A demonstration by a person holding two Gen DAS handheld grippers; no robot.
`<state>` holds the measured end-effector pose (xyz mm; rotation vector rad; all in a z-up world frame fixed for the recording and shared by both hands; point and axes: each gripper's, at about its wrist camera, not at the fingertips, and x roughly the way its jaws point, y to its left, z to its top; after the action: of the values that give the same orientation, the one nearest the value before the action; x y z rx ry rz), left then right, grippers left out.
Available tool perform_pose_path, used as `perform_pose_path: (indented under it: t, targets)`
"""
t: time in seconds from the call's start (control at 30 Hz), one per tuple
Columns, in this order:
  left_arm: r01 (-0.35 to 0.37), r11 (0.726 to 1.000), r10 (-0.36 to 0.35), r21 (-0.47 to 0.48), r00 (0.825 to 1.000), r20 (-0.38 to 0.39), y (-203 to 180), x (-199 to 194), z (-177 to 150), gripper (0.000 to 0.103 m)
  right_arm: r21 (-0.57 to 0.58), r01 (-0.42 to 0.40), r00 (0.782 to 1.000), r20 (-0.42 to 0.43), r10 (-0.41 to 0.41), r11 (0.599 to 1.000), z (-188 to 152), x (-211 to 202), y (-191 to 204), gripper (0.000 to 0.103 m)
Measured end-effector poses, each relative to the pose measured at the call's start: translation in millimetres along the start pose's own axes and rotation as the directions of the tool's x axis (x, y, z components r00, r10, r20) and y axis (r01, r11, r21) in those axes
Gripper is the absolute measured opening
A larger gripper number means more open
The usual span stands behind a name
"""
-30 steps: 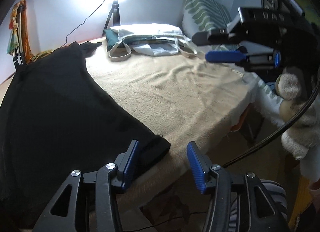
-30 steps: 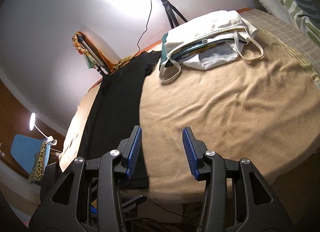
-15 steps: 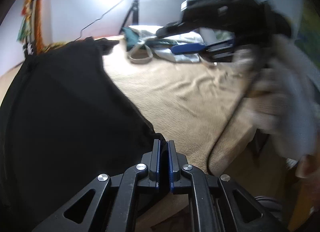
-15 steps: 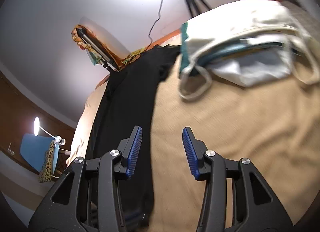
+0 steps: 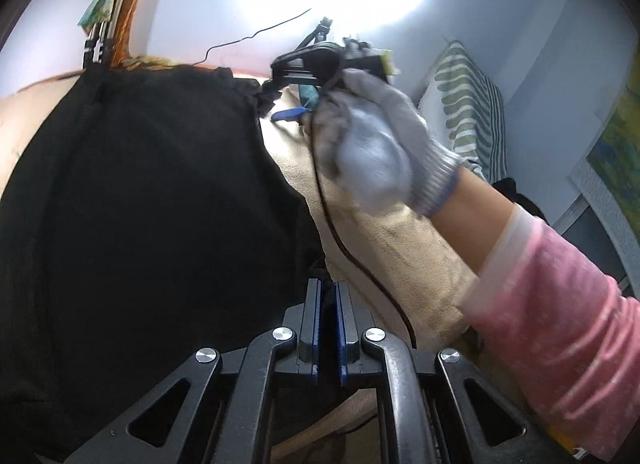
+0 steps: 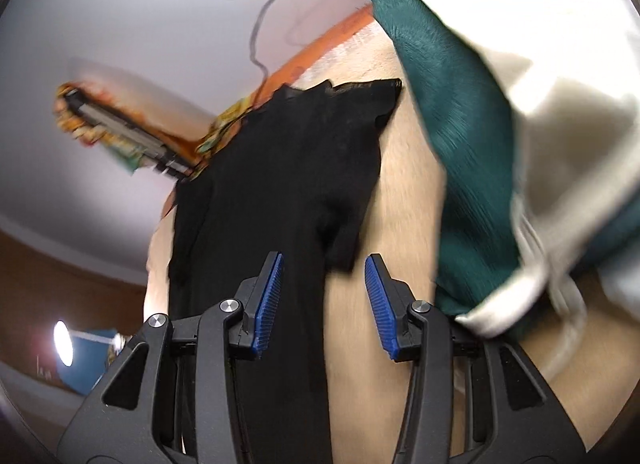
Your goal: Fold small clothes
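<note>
We note the left gripper (image 5: 328, 296) at lower centre with jaws pinching the near corner of the black garment (image 5: 152, 204) spread across the tan bed cover (image 5: 400, 248), while the right gripper (image 6: 324, 284), jaws spread, hangs over its sleeve (image 6: 344, 224).

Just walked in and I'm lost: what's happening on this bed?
A person is folding a black garment spread on a tan blanket. The left gripper is shut on the garment's near corner. The right gripper, jaws open and holding nothing, reaches over its far end beside a white and green bag.
</note>
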<state>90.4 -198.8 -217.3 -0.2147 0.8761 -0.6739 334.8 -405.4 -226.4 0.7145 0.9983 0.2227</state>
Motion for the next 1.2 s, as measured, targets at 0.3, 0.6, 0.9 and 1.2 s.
perform_pose_path:
  t: [0.3,0.6,0.9,1.2]
  targets:
    - [0.003,0.996,-0.002,-0.093,1.0,0.014,25.3,-11.8,-1.4,0.003,-0.025,0.081,0.996,0.037,-0.081,0.996,36.4,27.3,22.2,0.007]
    - [-0.004,0.971,0.032,-0.241,0.993,0.113,65.2,-57.2,-9.3,0.003,-0.37,0.288,0.956,0.062,-0.286,0.883,34.1,36.8,133.8,0.005]
    - [-0.049,0.958,0.083,-0.281,0.99,0.11,79.7,-77.9,-38.3,0.003,-0.599,0.35,0.923,0.088,-0.376,0.72,-4.2,93.0,218.4,0.005]
    - [-0.095,0.949,0.117,-0.299,0.992,0.056,90.4,-80.1,-46.7,0.02,-0.592,0.222,0.939,-0.085,-0.334,0.775,-24.1,145.8,221.0,0.034]
